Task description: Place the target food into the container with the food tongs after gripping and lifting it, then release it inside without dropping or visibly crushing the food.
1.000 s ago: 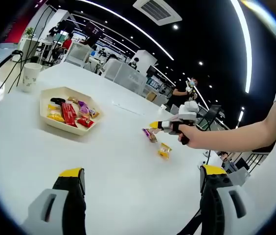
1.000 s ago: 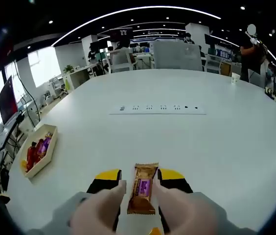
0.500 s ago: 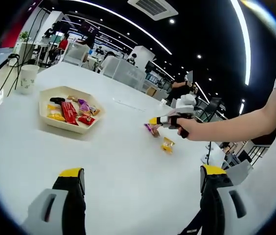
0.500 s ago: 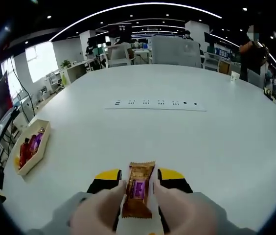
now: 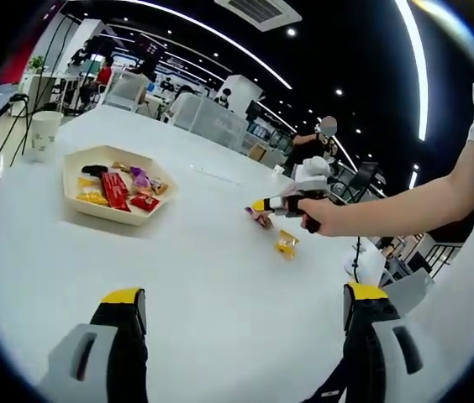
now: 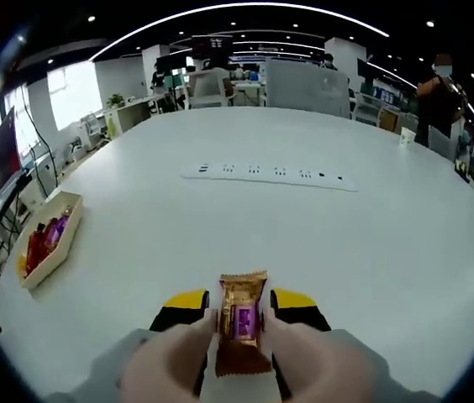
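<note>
Above the table (image 6: 371, 243), right hand-held gripper (image 6: 241, 306) pinches a snack bar (image 6: 241, 334).

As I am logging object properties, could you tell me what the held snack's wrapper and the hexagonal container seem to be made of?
The snack wrapper looks like glossy foil-plastic film: metallic bronze sheen, crimped serrated ends, a purple printed label. The right gripper pinches it. The hexagonal container appears matte cream, possibly moulded plastic or pulp; its thick, dull walls leave that open.
</note>
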A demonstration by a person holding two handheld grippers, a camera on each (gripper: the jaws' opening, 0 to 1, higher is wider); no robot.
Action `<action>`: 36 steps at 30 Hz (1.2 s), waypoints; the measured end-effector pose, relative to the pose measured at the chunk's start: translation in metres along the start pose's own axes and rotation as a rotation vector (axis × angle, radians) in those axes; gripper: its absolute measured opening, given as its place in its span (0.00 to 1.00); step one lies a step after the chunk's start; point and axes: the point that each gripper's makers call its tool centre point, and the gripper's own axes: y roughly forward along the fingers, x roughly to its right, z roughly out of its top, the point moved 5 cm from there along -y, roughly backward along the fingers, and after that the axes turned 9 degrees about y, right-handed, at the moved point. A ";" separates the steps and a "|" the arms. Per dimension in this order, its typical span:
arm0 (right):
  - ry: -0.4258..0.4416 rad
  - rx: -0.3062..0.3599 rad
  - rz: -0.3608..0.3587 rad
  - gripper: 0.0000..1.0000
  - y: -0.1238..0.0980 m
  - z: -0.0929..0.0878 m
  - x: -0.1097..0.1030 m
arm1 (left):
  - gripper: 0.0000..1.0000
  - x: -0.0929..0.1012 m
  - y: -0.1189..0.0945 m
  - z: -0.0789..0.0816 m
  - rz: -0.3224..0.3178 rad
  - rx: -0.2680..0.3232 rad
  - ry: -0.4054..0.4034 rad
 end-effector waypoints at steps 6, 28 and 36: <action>0.010 0.024 0.018 0.27 -0.010 0.001 -0.004 | 0.99 0.003 0.003 0.000 -0.014 0.001 -0.005; -0.112 -0.016 0.115 0.24 -0.016 0.001 -0.011 | 0.98 0.009 -0.005 -0.006 -0.026 0.004 -0.010; -0.213 -0.017 0.091 0.25 -0.015 0.001 -0.023 | 0.97 0.012 -0.015 -0.006 -0.032 -0.003 -0.012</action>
